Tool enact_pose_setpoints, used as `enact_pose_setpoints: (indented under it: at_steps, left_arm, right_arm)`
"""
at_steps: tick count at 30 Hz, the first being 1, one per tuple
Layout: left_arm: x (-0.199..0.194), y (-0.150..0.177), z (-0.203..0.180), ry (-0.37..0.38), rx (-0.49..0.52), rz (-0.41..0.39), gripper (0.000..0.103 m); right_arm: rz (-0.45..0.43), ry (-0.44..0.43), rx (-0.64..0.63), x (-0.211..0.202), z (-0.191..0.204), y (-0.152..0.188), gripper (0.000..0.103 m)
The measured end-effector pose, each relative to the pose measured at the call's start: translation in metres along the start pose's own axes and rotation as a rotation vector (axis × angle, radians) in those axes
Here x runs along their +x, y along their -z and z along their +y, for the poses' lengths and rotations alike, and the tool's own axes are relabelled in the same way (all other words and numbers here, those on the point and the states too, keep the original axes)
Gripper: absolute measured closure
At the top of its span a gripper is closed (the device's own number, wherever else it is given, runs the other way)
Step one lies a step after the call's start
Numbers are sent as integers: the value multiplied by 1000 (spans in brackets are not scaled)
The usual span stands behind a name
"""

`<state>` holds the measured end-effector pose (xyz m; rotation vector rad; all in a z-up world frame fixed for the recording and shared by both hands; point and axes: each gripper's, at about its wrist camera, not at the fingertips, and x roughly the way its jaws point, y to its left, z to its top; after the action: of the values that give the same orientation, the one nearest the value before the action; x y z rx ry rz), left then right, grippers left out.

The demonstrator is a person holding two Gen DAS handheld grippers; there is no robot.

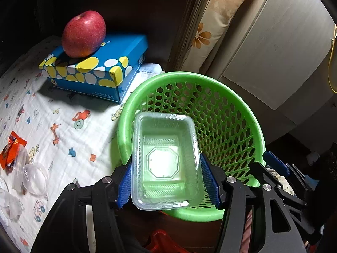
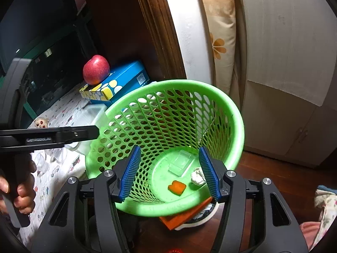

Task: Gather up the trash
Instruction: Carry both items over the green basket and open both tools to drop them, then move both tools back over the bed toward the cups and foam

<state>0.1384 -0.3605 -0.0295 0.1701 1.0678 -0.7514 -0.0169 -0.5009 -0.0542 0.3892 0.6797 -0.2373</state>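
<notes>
Now clear tray [image 1: 165, 164] within left claw [image 1: 168, 181]

Bright green perforated basket [image 1: 210, 97], clear plastic tray [image 1: 165, 162] glinting white, red apple [image 1: 83, 34] on a blue box [image 1: 99, 67] spotted yellow and white, white cloth [image 1: 52, 113] printed with little orange and blue vehicles, blue ribbed tool pads [image 2: 130, 175].

Clear plastic tray [image 1: 165, 164], empty, held open-side-up over the green perforated basket's [image 1: 229, 113] rim
</notes>
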Motion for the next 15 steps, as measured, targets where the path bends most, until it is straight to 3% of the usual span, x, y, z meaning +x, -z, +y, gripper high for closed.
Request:
enact_pose_setpoints:
  at_steps: [5,10,15]
  left_arm:
    - [4,2,-3,23,-6,1,31]
    - [-10,10,9,34,-26,-20,31]
    - [-34,28,32,-31,-49,-51,31]
  right_arm:
    - [-3,-3,11,-6,-3,4,43]
    - [-4,-17,0,-10,4,6,43]
    - [-13,-48,-29,-14,22,6,38]
